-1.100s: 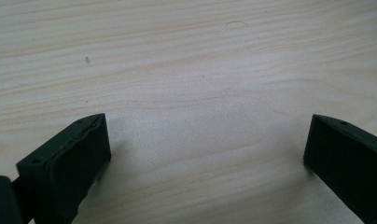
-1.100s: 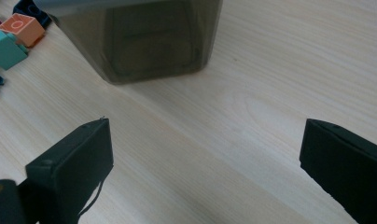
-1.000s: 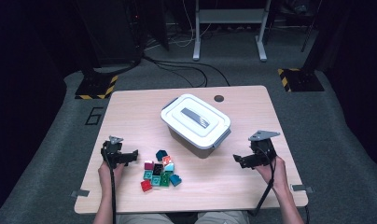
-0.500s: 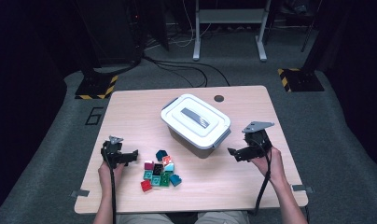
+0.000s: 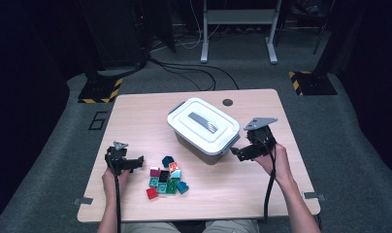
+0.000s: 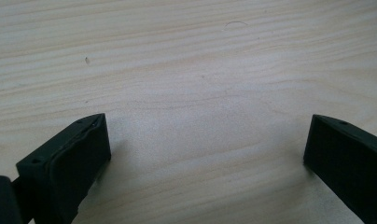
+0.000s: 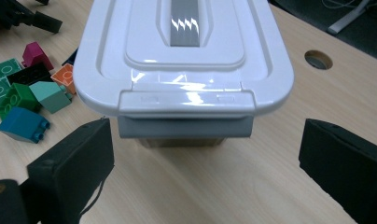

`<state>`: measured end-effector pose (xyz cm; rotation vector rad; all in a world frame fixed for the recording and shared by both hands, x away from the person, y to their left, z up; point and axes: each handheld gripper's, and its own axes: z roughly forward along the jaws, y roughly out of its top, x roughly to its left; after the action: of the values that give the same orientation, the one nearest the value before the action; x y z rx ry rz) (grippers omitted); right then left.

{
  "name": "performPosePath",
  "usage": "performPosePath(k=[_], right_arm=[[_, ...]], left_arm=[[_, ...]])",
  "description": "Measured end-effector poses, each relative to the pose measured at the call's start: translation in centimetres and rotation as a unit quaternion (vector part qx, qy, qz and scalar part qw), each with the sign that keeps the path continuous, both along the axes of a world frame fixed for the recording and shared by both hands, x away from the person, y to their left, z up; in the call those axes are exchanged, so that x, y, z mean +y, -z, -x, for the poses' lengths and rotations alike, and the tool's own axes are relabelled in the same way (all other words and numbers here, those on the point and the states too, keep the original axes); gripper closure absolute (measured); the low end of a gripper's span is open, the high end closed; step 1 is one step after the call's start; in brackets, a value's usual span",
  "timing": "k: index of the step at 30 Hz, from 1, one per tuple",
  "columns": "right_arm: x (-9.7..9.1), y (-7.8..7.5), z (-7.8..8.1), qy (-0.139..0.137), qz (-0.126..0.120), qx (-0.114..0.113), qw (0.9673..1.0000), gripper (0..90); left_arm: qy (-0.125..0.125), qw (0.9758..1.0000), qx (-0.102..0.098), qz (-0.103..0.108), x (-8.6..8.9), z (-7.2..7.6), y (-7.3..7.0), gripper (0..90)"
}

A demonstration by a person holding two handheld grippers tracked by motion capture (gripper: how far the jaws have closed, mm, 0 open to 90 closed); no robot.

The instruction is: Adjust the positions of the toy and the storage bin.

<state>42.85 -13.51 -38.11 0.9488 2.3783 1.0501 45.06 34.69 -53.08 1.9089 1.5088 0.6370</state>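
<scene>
With jaws spread before the latch (image 7: 184, 101), the right gripper (image 7: 205, 158) could shove the box (image 5: 204, 127) into the bricks (image 5: 166, 180)

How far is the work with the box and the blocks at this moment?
Nothing looks done: the lid is on the box and the blocks lie loose on the table. In hand: the open right gripper faces the box's front latch. Left: opening it, loading blocks.
</scene>
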Motion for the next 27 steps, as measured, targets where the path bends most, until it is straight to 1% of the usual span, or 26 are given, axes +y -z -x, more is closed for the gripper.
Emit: performPosePath(k=[1,3,5,6,8,9,10,14,17,18,19,21,23,24,25,26,27], right_arm=[[0.0,0.0,0.0,0.000,0.000,0.000,1.0000,2.2],[0.4,-0.5,-0.2,-0.007,0.005,-0.008,0.9999,1.6],[0.6,-0.7,-0.2,-0.005,0.002,-0.007,1.0000,1.5],[0.8,-0.9,-0.3,-0.006,0.002,-0.007,1.0000,1.1],[1.0,-1.2,-0.6,-0.016,0.004,-0.016,0.9997,0.1],[1.2,-1.3,-0.7,-0.016,0.002,-0.014,0.9998,0.0],[1.2,-1.5,-0.8,-0.018,0.005,-0.017,0.9997,0.0],[1.7,-1.9,-1.3,-0.024,0.000,-0.015,0.9996,0.0],[2.0,-2.1,-1.6,-0.029,0.002,-0.015,0.9995,0.0],[2.2,-2.2,-1.7,-0.028,0.002,-0.010,0.9996,0.0],[2.4,-2.2,-1.9,-0.028,0.005,-0.010,0.9995,0.0],[3.0,-2.4,-2.5,-0.037,0.009,-0.008,0.9993,0.0],[3.3,-2.5,-2.6,-0.037,0.008,-0.004,0.9993,0.0],[3.8,-2.5,-3.1,-0.042,0.012,-0.003,0.9990,0.0],[3.8,-2.5,-3.1,-0.042,0.012,-0.003,0.9990,0.0],[4.2,-2.5,-3.7,-0.049,0.013,-0.009,0.9987,0.0],[4.5,-2.5,-3.8,-0.047,0.012,-0.006,0.9988,0.0]], left_arm=[[0.000,1.0000,0.000,0.000,0.0,0.0,0.0,0.1],[-0.001,1.0000,-0.002,0.000,0.0,0.0,0.0,0.1],[-0.001,1.0000,-0.002,0.000,0.0,0.0,0.0,0.2],[-0.001,1.0000,-0.002,0.000,0.0,0.0,0.0,0.1],[-0.001,1.0000,-0.002,0.000,0.0,0.0,0.0,0.1],[-0.001,1.0000,-0.002,0.000,0.0,0.0,0.0,0.1],[-0.001,1.0000,-0.002,0.000,0.0,0.0,0.0,0.1],[0.000,1.0000,-0.001,0.000,0.0,0.0,0.0,0.1],[-0.001,1.0000,-0.002,0.000,0.0,0.0,0.0,0.1],[0.000,1.0000,-0.001,0.000,0.0,0.0,0.0,0.1],[-0.001,1.0000,-0.002,0.000,0.0,0.0,0.0,0.1],[-0.001,1.0000,-0.002,0.000,0.0,0.0,0.0,0.1],[0.000,1.0000,-0.001,0.000,0.0,0.0,0.0,0.1],[-0.001,1.0000,-0.002,0.000,0.0,0.0,0.0,0.1],[-0.001,1.0000,-0.002,0.000,0.0,0.0,0.0,0.1],[-0.001,1.0000,-0.002,0.000,0.0,0.0,0.0,0.1],[0.000,1.0000,0.000,0.000,0.0,0.0,0.0,0.1]])
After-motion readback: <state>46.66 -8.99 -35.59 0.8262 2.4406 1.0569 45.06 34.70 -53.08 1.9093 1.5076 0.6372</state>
